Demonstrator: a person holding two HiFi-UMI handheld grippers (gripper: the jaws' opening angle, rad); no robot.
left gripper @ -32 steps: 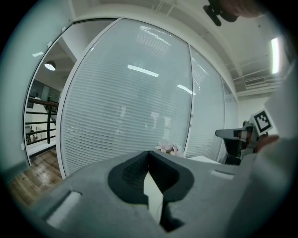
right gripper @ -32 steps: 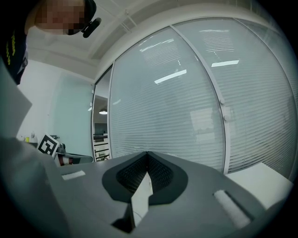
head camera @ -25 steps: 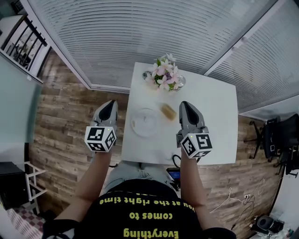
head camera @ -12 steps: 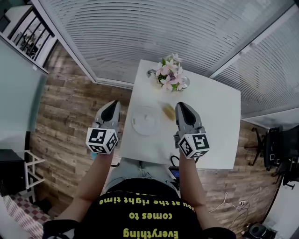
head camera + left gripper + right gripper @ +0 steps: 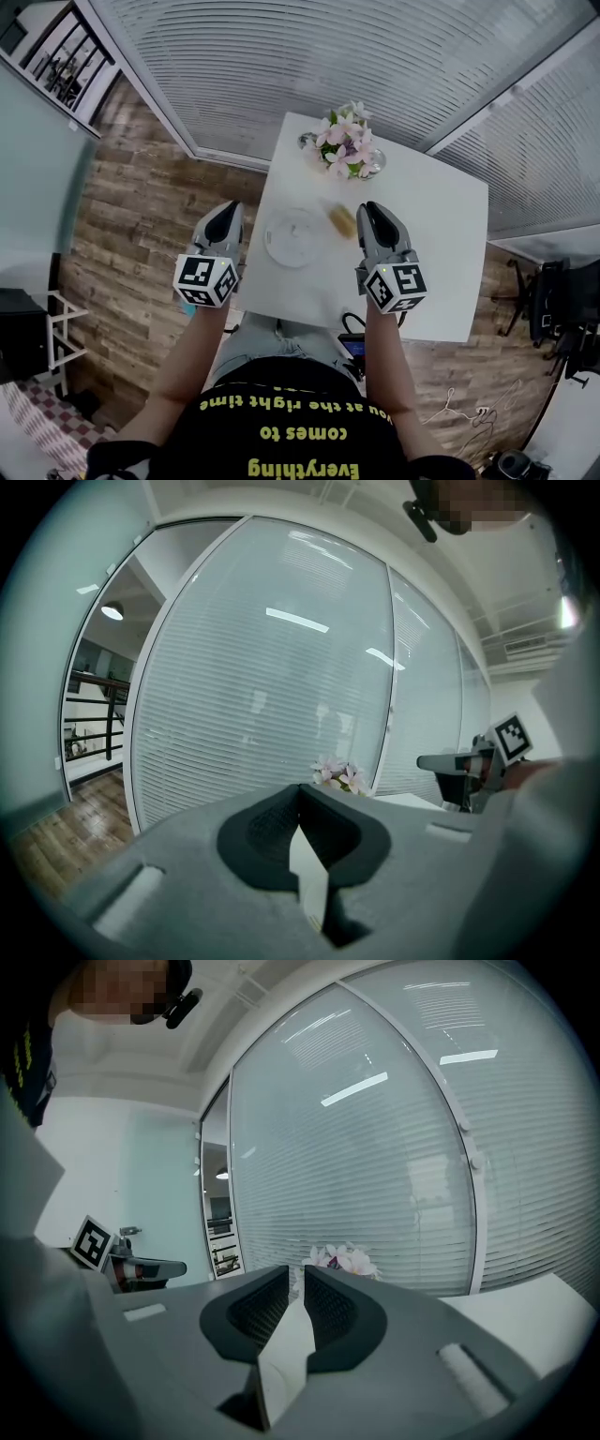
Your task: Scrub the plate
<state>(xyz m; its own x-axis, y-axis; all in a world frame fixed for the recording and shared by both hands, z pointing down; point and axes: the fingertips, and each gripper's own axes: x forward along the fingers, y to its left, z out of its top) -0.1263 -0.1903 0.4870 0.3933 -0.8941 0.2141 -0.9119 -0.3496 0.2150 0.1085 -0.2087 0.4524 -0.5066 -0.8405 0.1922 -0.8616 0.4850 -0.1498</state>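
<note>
on the tabletop [image 5: 427, 248], a probable sponge [image 5: 342, 221] sits just left of the right gripper [image 5: 374, 210], whose empty jaws have just been opening slightly; plate [image 5: 292, 236] further left, left gripper [image 5: 225, 210] pressed together.

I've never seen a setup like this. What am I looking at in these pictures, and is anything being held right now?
There is no robot: a person holds a grey two-fingered gripper in each hand. The head view comes from a camera on the person's head, looking down. The two gripper views come from cameras that ride on the grippers and look along their fingers. On the white square table lie a clear round glass plate, a yellowish oblong sponge and a bowl of pink-and-white flowers. The left gripper is shut and empty. The right gripper has just been opening: a narrow gap shows between its fingers, with nothing in it. So nothing is held.
</note>
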